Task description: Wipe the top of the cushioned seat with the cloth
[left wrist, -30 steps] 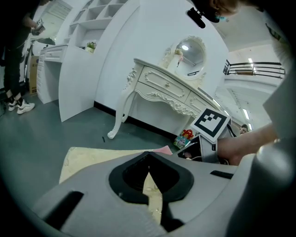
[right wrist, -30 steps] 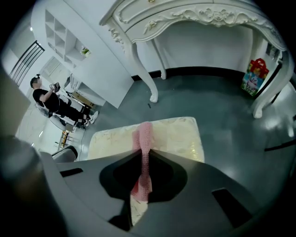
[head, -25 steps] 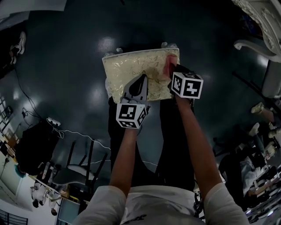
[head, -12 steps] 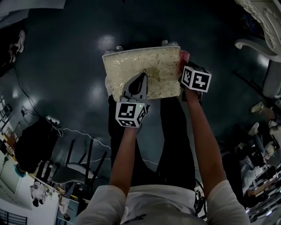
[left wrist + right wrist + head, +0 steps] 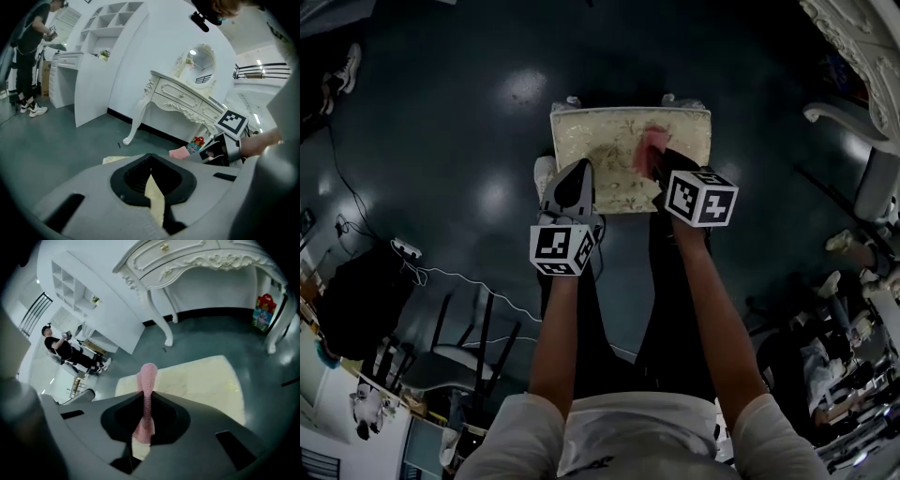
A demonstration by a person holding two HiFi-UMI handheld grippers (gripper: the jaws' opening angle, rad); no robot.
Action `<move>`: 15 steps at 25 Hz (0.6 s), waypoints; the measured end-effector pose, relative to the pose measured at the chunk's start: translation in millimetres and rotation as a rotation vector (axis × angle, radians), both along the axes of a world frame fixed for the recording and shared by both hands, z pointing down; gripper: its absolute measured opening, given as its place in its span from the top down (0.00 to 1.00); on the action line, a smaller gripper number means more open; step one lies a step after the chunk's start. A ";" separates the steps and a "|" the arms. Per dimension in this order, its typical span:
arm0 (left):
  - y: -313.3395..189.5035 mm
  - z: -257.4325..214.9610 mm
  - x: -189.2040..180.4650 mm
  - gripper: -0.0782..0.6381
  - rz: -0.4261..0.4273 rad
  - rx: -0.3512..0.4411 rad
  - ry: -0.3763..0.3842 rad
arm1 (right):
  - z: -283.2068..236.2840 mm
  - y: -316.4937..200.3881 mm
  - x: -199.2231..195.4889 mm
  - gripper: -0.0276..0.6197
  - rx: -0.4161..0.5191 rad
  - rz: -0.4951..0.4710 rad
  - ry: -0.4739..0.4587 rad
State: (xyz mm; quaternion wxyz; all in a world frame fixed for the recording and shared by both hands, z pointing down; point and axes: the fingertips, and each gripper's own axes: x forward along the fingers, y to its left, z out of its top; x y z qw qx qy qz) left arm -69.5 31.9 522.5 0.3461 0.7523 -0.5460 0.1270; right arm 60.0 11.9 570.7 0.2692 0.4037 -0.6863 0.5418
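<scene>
**Cushioned seat (image 5: 609, 136), cream and patterned: pink textured cloth (image 5: 652, 148) is back on top**

Half a second ago the cloth hung off the right edge of the square seat. Now it lies on the top again, a little right of the middle, so the stroke has turned and is coming back leftward.

The right hand-held gripper (image 5: 659, 169) has its jaws clamped on the cloth. In the right gripper view the fabric stands as a narrow pink fold pinched between the pads, with the seat spread out just beyond.

The left hand-held gripper (image 5: 578, 173) has kept its place over the near left part of the seat. Its jaws are drawn almost together with nothing in them, and only a sliver of cream fabric shows through the slit. Whether it presses on the seat I cannot tell.

The seat stands on the dark glossy floor (image 5: 487, 112), just ahead of the person's legs (image 5: 675, 309), with a white carved dressing table (image 5: 183, 96) nearby.

I judge the wiping to be under way. The right side has been passed over, while the left part, partly under the left hand-held gripper, likely awaits the cloth.
</scene>
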 end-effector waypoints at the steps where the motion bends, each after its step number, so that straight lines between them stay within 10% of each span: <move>1: -0.1 -0.9 -14.1 0.87 -0.013 0.003 -0.007 | 1.1 6.3 -25.7 0.92 -0.009 -0.034 -0.028; 8: 10.7 1.8 -101.1 0.87 -0.076 -0.009 -0.048 | 27.7 40.7 -163.9 0.92 -0.087 -0.189 -0.105; 15: 19.3 -3.9 -142.2 0.87 -0.080 -0.015 -0.062 | 56.1 60.1 -201.2 0.92 -0.149 -0.285 0.077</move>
